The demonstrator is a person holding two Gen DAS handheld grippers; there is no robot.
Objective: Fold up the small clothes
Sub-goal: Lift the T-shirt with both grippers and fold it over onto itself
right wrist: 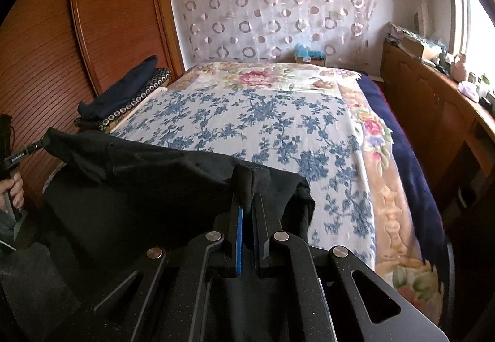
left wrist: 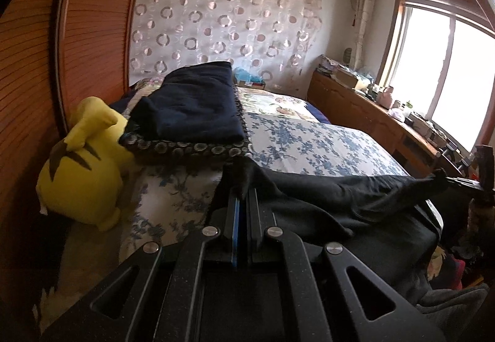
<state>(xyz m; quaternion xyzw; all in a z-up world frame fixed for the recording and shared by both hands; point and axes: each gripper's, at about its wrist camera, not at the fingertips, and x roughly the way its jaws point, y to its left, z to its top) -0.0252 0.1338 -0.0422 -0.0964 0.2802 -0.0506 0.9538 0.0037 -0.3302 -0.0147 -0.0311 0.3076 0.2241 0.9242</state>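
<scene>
Left wrist view: you are pinching the black garment (left wrist: 324, 199) in both tools, left tool (left wrist: 243, 192) and right tool (right wrist: 247, 199) clenched, spreading it over the bed's (right wrist: 278, 125) near edge; next, lay flat.

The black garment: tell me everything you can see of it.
The black garment is a plain, matte, soft cloth, creased, with no print visible. It hangs stretched between two pinches: the left gripper is shut on one bunched corner and the right gripper on another. The top edge sags slightly between them; the rest drapes down over the near end of the bed, covering the blue-flowered sheet there. Which garment it is cannot be told.
</scene>
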